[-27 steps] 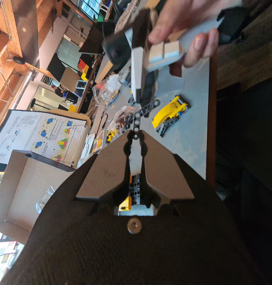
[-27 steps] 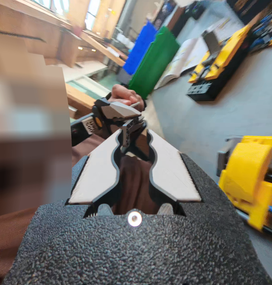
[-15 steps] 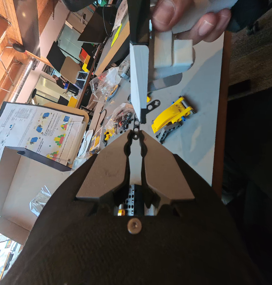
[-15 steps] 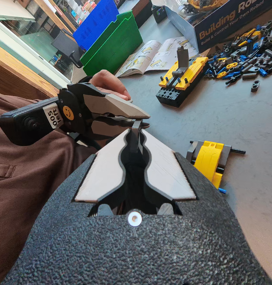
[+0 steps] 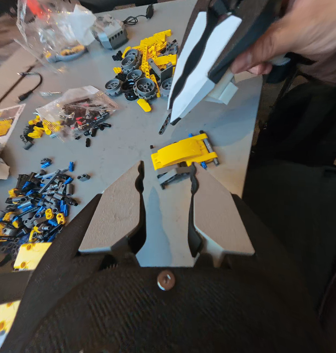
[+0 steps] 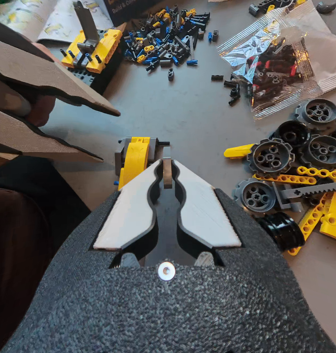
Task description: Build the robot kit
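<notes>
The right gripper point(image 6: 166, 162) pinches a slim grey holed beam point(image 6: 167, 172) (edge-on here) above the yellow-and-grey assembly point(image 6: 134, 158), while the left gripper point(image 5: 167, 170) gapes empty.

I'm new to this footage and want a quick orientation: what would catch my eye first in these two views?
The right gripper is shut on a thin grey beam, just above a yellow and grey curved assembly on the grey table. The left gripper is open and empty, right by that assembly. To the side lies a heap of grey wheels and yellow beams, and farther back a pile of small blue and black pins.
</notes>
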